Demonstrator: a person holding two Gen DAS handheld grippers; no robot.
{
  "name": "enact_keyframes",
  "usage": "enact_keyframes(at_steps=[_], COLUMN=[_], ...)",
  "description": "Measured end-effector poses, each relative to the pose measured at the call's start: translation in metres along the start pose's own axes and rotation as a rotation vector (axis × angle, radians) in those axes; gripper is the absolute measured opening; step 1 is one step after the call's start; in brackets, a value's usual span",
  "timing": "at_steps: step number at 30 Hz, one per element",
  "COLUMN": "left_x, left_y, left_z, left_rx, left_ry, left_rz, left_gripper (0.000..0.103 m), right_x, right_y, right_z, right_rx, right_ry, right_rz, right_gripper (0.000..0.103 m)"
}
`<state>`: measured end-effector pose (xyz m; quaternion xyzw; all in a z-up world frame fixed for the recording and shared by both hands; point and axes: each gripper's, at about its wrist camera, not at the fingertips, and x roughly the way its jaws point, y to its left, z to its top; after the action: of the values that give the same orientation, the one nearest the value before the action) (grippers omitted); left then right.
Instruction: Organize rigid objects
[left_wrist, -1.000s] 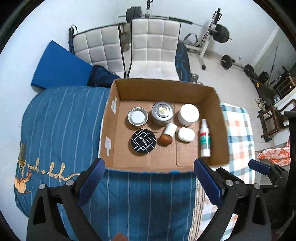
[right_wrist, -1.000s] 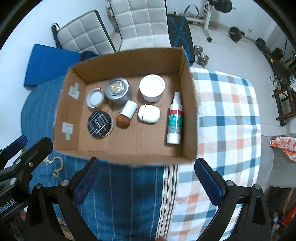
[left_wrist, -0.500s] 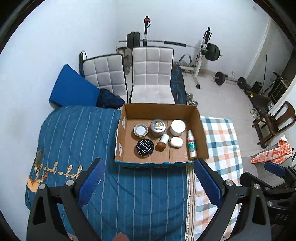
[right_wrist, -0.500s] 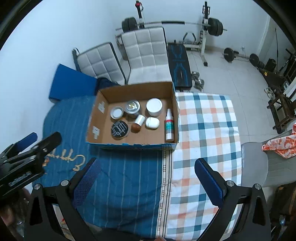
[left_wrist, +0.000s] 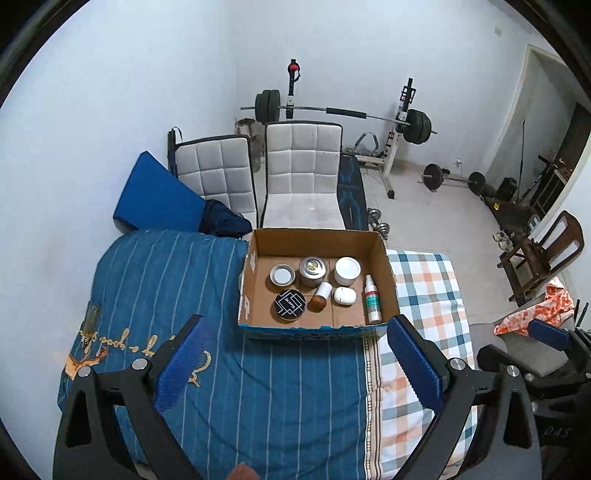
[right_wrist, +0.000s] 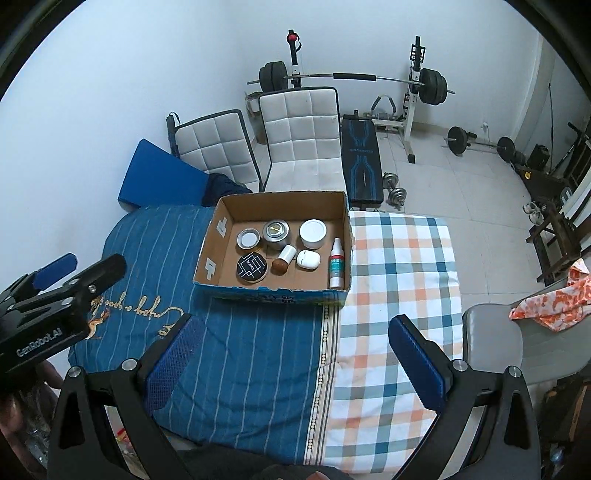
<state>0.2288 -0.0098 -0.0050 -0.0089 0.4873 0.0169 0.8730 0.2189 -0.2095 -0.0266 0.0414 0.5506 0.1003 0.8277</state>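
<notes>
An open cardboard box (left_wrist: 258, 236) (right_wrist: 214, 221) stands on the bed. Inside it are a silver tin (left_wrist: 282, 275) (right_wrist: 248, 238), a metal can (left_wrist: 313, 271) (right_wrist: 276, 232), a white jar (left_wrist: 347, 270) (right_wrist: 313, 232), a black round case (left_wrist: 289, 304) (right_wrist: 251, 267), a brown-and-white brush (left_wrist: 320, 296) (right_wrist: 283, 260), a white case (left_wrist: 344, 296) (right_wrist: 307, 259) and a spray bottle (left_wrist: 372, 299) (right_wrist: 336, 263). My left gripper (left_wrist: 295, 360) and my right gripper (right_wrist: 291, 354) are both open and empty, well back from the box and high above the bed. The left gripper (right_wrist: 70, 273) also shows in the right wrist view.
The bed has a blue striped cover (left_wrist: 159, 280) on the left and a checked cover (right_wrist: 399, 280) on the right. Two white padded chairs (left_wrist: 301, 177) and a weight bench with a barbell (right_wrist: 360, 162) stand beyond the bed. A grey chair (right_wrist: 517, 339) is at the right.
Both grippers have pulled back and up from the box, which now looks much smaller. The objects in the box have not moved.
</notes>
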Motion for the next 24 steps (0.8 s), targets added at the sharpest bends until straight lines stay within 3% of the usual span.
enact_keyframes(at_steps=[12, 24], left_x=[-0.0004, -0.0068], left_y=[0.0027, 0.0008], left_z=[-0.0048, -0.0060], left_rx=[-0.013, -0.002], left_ry=[-0.043, -0.052], left_rz=[0.037, 0.043], left_gripper=[0.103, 0.103], right_x=[-0.0020, -0.0051], right_y=[-0.0099, -0.0105], right_z=[0.0098, 0.0082], right_rx=[0.035, 0.027], right_ry=[-0.053, -0.070], right_rz=[-0.075, -0.091], right_gripper=[0.103, 0.103])
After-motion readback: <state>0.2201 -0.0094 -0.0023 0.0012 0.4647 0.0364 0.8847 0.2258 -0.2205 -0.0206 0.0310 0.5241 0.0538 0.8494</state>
